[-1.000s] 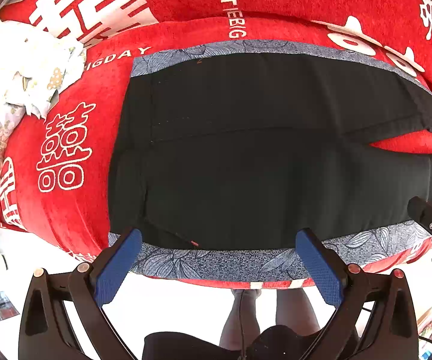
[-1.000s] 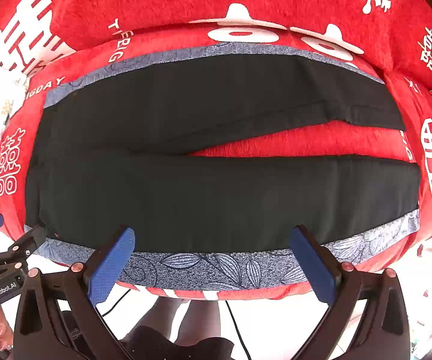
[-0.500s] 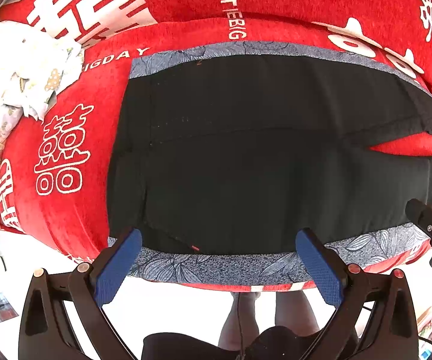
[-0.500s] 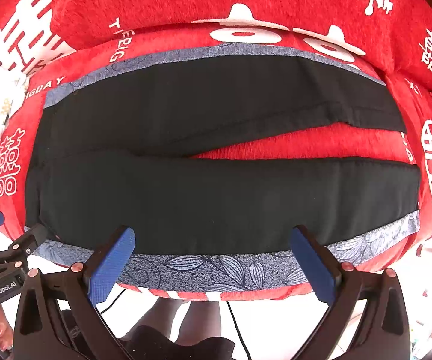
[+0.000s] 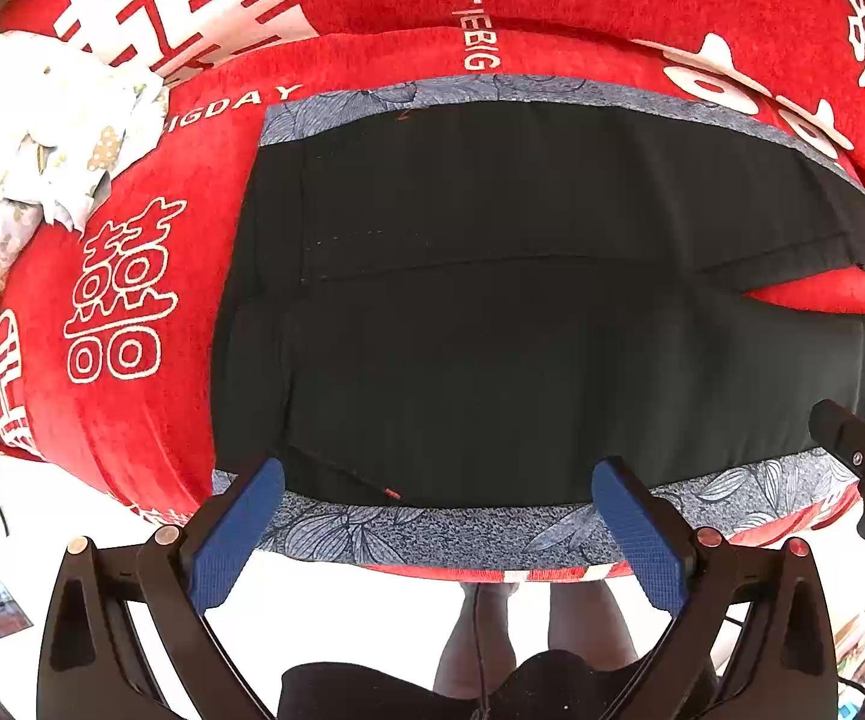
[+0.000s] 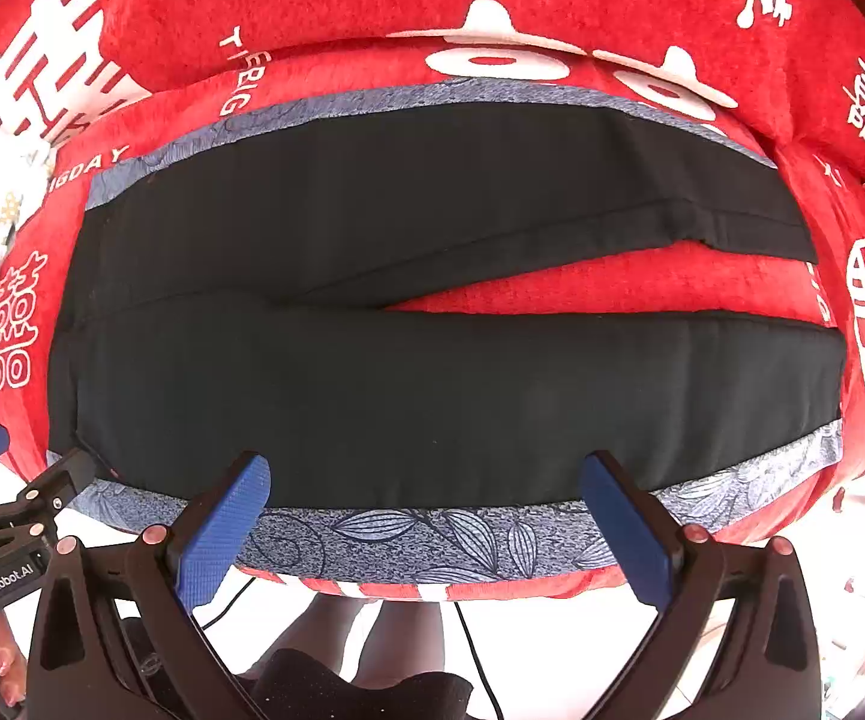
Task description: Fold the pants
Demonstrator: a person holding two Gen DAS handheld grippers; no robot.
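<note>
The black pants (image 5: 492, 330) lie flat and unfolded on a grey leaf-print cloth (image 5: 462, 531) spread over a red sofa (image 5: 132, 408), waistband to the left, the two legs parted toward the right. Both the left gripper (image 5: 438, 531) and the right gripper (image 6: 426, 525) hang at the near edge, fingers spread wide and empty, apart from the fabric. A crumpled white floral cloth (image 5: 42, 138) sits far left.

I get bright, even daylight in both wrist views, and colours read strongly. The floor (image 5: 372, 594) below the near edge is blown out to white. The black pants (image 6: 432, 384) swallow nearly all detail. Fisheye bending curves every straight edge, and the corners vignette to black. Focus is sharp, without motion blur.
</note>
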